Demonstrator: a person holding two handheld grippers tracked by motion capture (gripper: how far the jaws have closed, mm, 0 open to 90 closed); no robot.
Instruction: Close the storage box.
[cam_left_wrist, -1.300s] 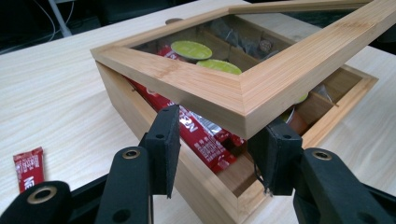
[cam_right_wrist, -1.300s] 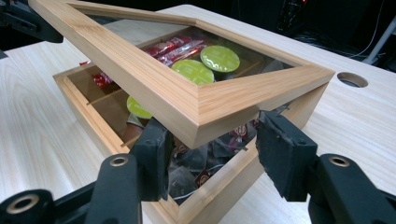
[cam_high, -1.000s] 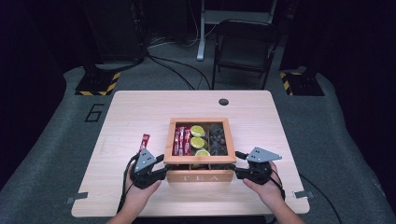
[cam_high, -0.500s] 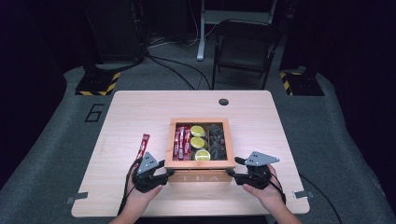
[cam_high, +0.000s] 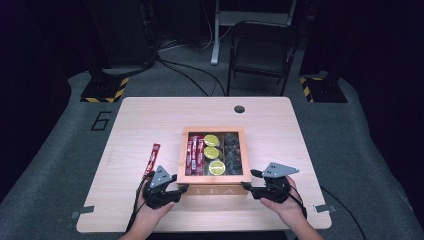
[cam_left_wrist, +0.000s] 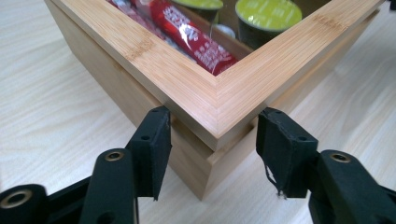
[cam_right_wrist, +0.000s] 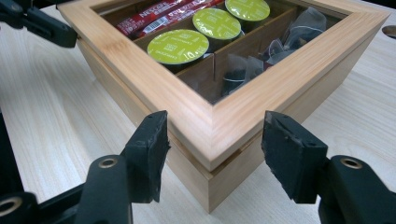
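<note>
A bamboo tea box with a glass-window lid stands near the table's front edge, lid down. It holds red stick packets, three green capsules and dark tea bags. My left gripper is at its front left corner, my right gripper at its front right corner. In the left gripper view the open gripper straddles the box corner. The right gripper straddles its corner the same way. Both pairs of jaws have just been opening, the corner still between them.
A loose red stick packet lies on the table left of the box. A round cable hole sits near the far edge. Beyond the table stands a folding chair. The wooden tabletop is bare to the left and behind.
The lid's front edge has dropped onto the box since a second ago. Both pairs of jaws have widened at the corners. The hands have hardly shifted.
</note>
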